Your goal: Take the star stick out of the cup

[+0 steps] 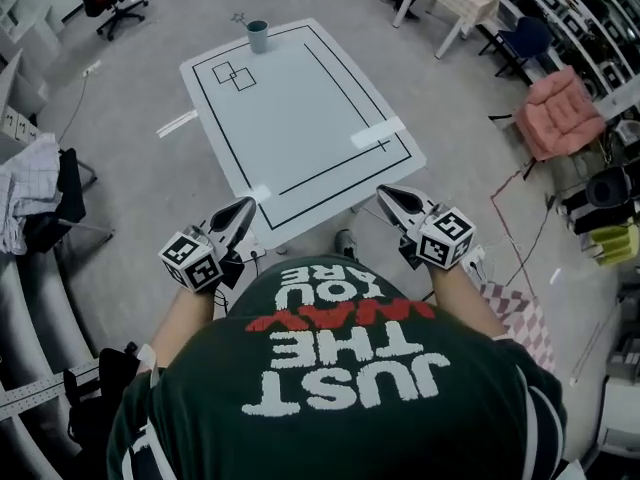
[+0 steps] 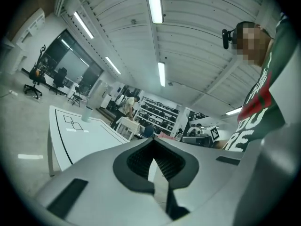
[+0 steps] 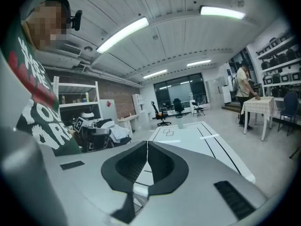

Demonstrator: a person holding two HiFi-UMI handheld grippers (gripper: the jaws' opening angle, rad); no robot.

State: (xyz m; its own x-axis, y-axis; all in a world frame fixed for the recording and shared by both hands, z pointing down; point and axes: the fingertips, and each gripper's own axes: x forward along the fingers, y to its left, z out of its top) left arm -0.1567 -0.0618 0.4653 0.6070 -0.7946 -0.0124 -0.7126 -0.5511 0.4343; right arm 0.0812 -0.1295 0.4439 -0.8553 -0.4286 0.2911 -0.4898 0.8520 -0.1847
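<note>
White table (image 1: pixel 300 108), black-lined: it is carrying a drawn rectangle, two small drawn squares (image 1: pixel 235 75) near the far end and two strips of pale tape (image 1: pixel 378 133).

Item 1. Cup (image 1: pixel 258 36), blue-grey: it is standing upright at the table's far corner, just outside the drawn rectangle and close to the edge. It is showing small and blurred in the left gripper view (image 2: pixel 87 113).

Item 2. Star stick (image 1: pixel 240 16): it is sitting in the cup, its thin stem leaning out past the rim on the left with the star at the top. It is too small for finer detail.

Item 3. Left gripper (image 1: pixel 240 211): it is hovering at the near edge of the table, just beside the person's body. Its own view (image 2: pixel 151 144) is showing the jaws pressed together at the tips with nothing between them.

Item 4. Right gripper (image 1: pixel 392 200): it is hovering at the near edge on the other side. Its jaws (image 3: pixel 147 145) are likewise meeting tip to tip, holding nothing.

Condition notes, as judgement:
- Both claws are lying well apart from the cup, so the task is looking unstarted.
- A long reach across the table is risking a bump that could tip the cup off its corner.
- Jaws arriving unopened would be pushing the stick rather than gripping it.
- A thin, leaning stem is inviting a slip or a pinch on the cup rim.
- A pull off the stem's line could be dragging the unsteadied cup along.
</note>
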